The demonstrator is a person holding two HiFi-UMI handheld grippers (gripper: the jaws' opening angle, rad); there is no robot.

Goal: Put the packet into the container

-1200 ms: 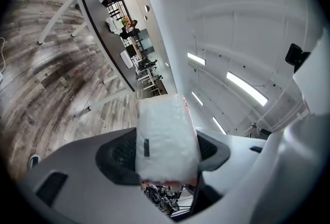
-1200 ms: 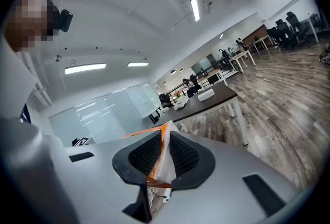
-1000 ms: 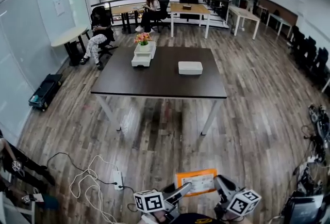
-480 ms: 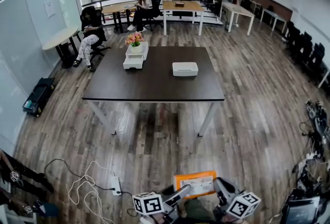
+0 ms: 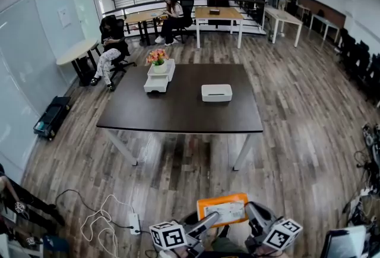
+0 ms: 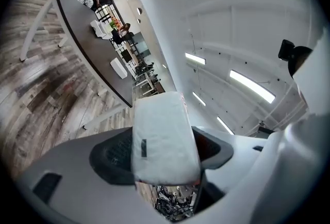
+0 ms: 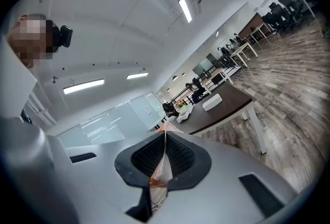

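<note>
- While the head view looks steeply down on a wood floor (image 5: 285, 150), the orange packet (image 5: 222, 208) with its white label sits at the bottom centre of the frame. It hangs above the floor between the left gripper (image 5: 208, 224), at its lower left corner, and the right gripper (image 5: 254, 215), at its right edge.
- Higher in that view, at the middle of the frame, stands the dark desk (image 5: 178, 114). The white container (image 5: 217, 93) lies on it right of centre, well apart from the packet, and a white flower box (image 5: 159, 75) stands towards the desk's upper left.
- In the left gripper view the jaws stand wide apart and have just been opening. The packet's pale side (image 6: 164, 138) fills the gap between them, with dark pad bare on either side of it. Desk and container show small at the upper left.
- In the right gripper view the jaws have just been closing and are pressed together on a thin edge of the packet (image 7: 160, 169), which runs as an orange-and-white strip between the pads. Desk and container show small at the middle right.
</note>
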